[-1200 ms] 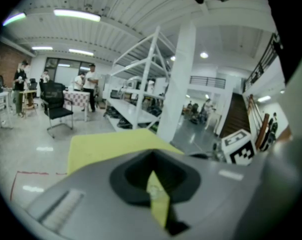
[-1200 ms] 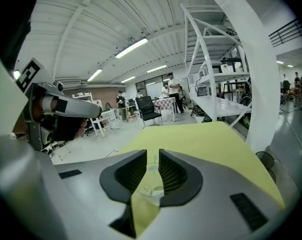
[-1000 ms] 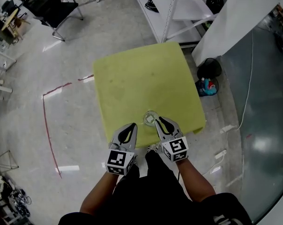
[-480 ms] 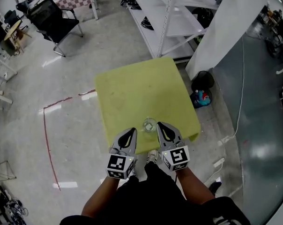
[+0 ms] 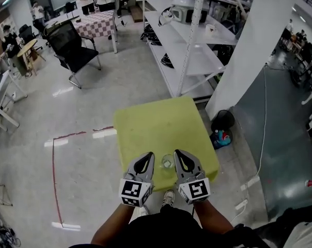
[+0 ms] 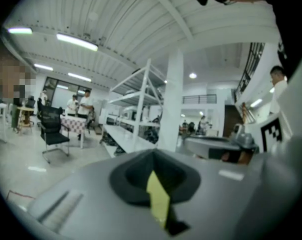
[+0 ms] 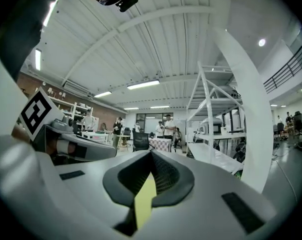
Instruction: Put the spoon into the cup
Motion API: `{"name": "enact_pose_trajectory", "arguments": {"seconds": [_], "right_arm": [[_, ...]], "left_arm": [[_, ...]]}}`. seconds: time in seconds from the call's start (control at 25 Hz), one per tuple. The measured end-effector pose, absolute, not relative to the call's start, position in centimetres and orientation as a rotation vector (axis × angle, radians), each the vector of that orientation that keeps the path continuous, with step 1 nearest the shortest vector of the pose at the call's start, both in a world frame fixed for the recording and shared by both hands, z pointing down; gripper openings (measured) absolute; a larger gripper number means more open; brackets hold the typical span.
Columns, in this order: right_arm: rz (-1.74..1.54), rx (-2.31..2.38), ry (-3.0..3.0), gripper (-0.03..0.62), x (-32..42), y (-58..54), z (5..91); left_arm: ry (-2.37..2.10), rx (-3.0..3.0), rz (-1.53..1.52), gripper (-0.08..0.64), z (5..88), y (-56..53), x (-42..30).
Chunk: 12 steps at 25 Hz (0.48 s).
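A small clear glass cup (image 5: 167, 163) stands on the yellow table (image 5: 156, 125) near its front edge. I cannot make out the spoon; the cup is too small to show its contents. My left gripper (image 5: 145, 158) is just left of the cup and my right gripper (image 5: 179, 155) just right of it, both with jaws closed and nothing held. In the left gripper view the left gripper (image 6: 154, 154) points level into the room. The right gripper (image 7: 151, 155) does the same in the right gripper view, and only a yellow sliver shows between each pair of jaws.
White metal shelving (image 5: 195, 30) and a white pillar (image 5: 249, 50) stand behind the table. A black bin (image 5: 221, 122) sits on the floor to its right. A black chair (image 5: 76, 48) and several people are far back left. Red tape (image 5: 55, 169) marks the floor.
The head view has tilted up, so more of the room shows and the table looks smaller. Both grippers have stayed shut on either side of the cup.
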State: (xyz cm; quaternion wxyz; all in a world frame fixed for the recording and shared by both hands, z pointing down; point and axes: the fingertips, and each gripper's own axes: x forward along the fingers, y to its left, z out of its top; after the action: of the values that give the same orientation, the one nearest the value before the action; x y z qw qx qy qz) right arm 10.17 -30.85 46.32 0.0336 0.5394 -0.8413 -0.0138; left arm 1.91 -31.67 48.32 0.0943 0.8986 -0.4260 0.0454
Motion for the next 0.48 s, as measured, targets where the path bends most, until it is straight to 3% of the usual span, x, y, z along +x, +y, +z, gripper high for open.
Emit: {"name": "enact_pose_trajectory", "arguments": {"seconds": [0.48], "right_arm": [[-0.128,1.693,-2.610,0.006,10.5,-30.9,43.7]], "left_arm": [[-1.303,2.687,0.078,0.005,46.6,-31.7,0.7]]}}
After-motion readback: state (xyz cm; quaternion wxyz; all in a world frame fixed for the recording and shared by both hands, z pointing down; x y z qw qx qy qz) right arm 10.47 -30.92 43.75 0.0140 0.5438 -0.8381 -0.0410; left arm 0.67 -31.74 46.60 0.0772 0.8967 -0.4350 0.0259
